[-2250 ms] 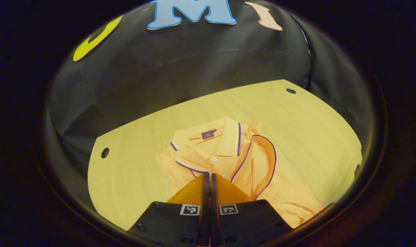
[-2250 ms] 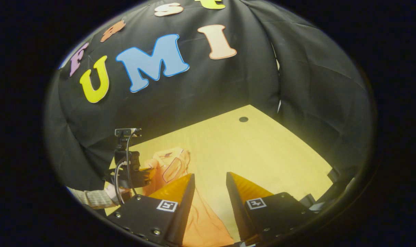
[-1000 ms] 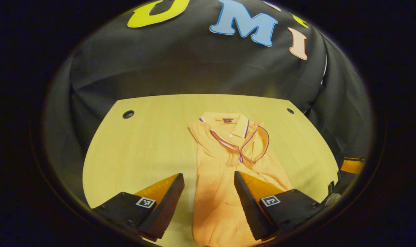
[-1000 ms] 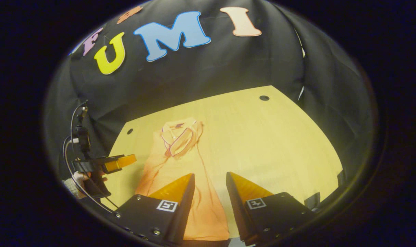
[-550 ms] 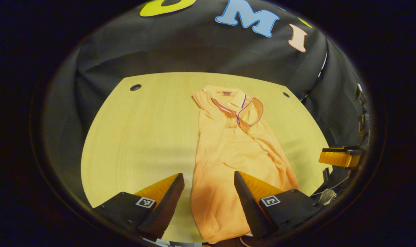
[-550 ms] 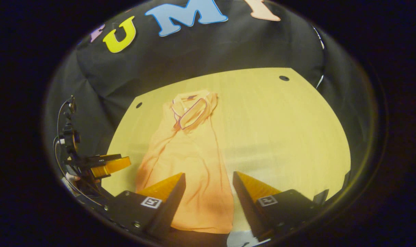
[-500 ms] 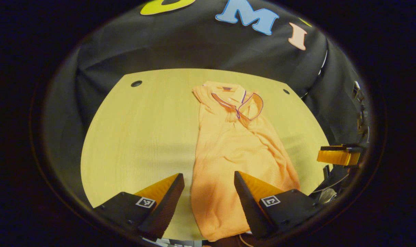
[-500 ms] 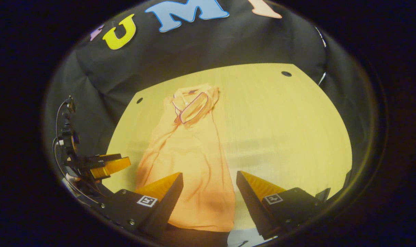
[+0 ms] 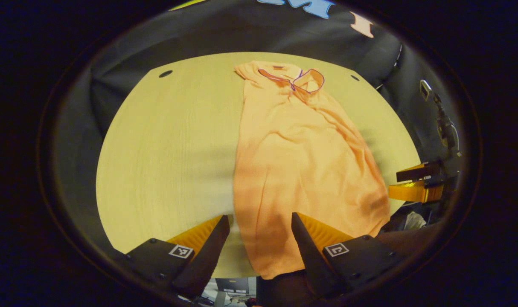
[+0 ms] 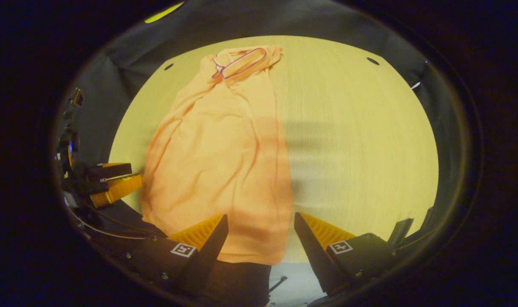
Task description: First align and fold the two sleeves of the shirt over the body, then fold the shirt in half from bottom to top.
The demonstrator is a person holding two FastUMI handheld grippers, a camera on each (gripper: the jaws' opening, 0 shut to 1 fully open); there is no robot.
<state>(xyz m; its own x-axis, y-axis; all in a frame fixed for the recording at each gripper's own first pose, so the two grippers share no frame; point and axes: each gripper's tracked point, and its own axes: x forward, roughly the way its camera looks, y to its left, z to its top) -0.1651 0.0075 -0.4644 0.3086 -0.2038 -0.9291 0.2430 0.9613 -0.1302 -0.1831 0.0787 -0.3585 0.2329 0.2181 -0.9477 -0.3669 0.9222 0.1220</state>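
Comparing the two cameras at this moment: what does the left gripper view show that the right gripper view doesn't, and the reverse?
Left gripper view: the left gripper at the bottom, with the right gripper at the right edge, beside the shirt.

Right gripper view: the right gripper at the bottom, with the left gripper at the left edge, beside the shirt.

Shared: the orange shirt lying lengthwise on the wooden table, collar far, hem near. Each gripper's jaws stand open over the hem end, holding nothing.

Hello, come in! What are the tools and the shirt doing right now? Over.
Left tool open, right tool open, both over the hem. Shirt flat on table, sleeves folded in, bottom fold not done. Nothing in the way.
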